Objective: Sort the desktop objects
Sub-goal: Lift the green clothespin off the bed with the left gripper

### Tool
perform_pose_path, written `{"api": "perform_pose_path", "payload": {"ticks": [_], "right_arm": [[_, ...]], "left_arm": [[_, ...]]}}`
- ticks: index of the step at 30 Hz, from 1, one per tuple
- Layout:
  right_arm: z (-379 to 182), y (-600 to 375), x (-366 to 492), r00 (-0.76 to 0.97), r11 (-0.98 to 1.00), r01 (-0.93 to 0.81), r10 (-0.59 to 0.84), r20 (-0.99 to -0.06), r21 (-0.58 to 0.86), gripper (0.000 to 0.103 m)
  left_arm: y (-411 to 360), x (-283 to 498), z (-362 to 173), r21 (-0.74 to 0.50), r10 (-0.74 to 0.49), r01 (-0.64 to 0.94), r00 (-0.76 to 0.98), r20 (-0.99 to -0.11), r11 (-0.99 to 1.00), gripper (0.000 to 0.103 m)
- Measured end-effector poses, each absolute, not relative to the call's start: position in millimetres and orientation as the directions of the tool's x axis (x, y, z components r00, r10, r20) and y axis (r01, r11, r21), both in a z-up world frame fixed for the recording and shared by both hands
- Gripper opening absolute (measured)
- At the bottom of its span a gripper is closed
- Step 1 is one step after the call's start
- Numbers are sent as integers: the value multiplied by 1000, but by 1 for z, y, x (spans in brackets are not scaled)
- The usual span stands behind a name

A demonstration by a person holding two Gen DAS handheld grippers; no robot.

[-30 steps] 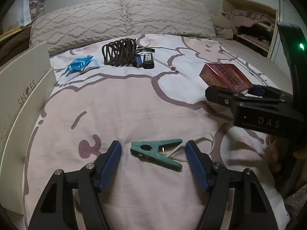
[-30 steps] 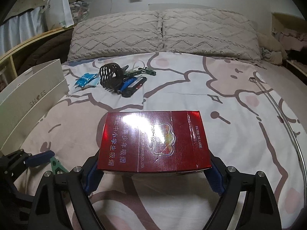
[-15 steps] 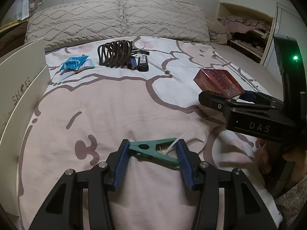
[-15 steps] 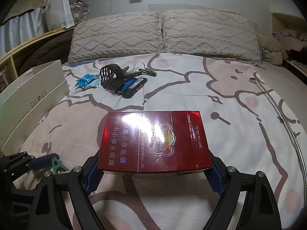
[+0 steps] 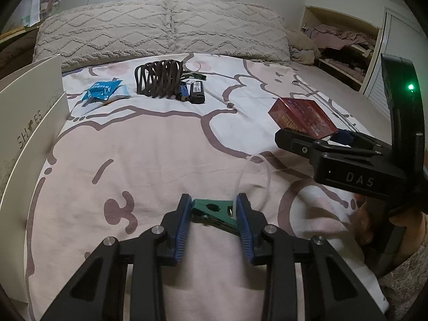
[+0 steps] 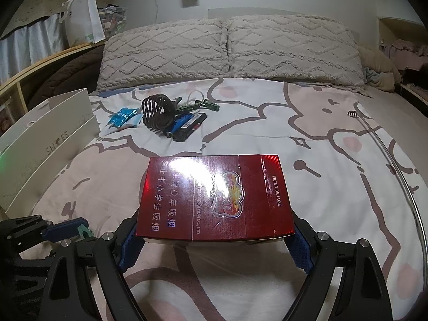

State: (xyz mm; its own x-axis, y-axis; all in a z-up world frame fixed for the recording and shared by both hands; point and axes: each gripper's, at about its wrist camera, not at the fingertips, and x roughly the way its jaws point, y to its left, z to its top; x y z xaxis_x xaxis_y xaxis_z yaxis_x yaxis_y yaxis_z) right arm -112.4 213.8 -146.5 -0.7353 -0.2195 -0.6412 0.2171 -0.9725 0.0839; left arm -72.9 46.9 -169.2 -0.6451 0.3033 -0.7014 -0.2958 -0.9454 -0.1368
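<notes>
1. Bedspread, pink and white with a brown cartoon outline, serves as the work surface.
2. Left gripper is nearest; its blue pads clamp a green clothes peg lying on the bedspread, a clear loop of tubing rising behind it.
3. Right gripper grips a red cigarette box by its short ends, flat and face up.
4. Farther off lie a blue packet, a brown wire basket and, just beside it, two lighters.
5. White shoe-box lid stands along the left edge; two pillows back the bed, and shelves with clothes fill the far right.
6. Against a second ago, the left jaws, then wide apart around the peg, have just closed on it; the right grip is unchanged.
</notes>
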Motion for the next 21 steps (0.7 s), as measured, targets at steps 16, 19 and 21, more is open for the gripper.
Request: {"api": "perform_pose_path", "payload": {"ticks": [16,19,21], "right_arm": [[-150,215,-115,-718,-969,226,-236,-655,101,90],[-150,214,-116,-716,-969,228,-236,-657,99,90],[-150,213,-116,-716,-968,230,-235,-657,97,90]], "left_arm": [[64,-62,-166,-8,311,-454,-596,-740,-891,82],[66,-64,-172,-3,305,-463,-579,-757,-886,82],[67,-67,-175,0,296,-458,-575,-763,-889,82]]}}
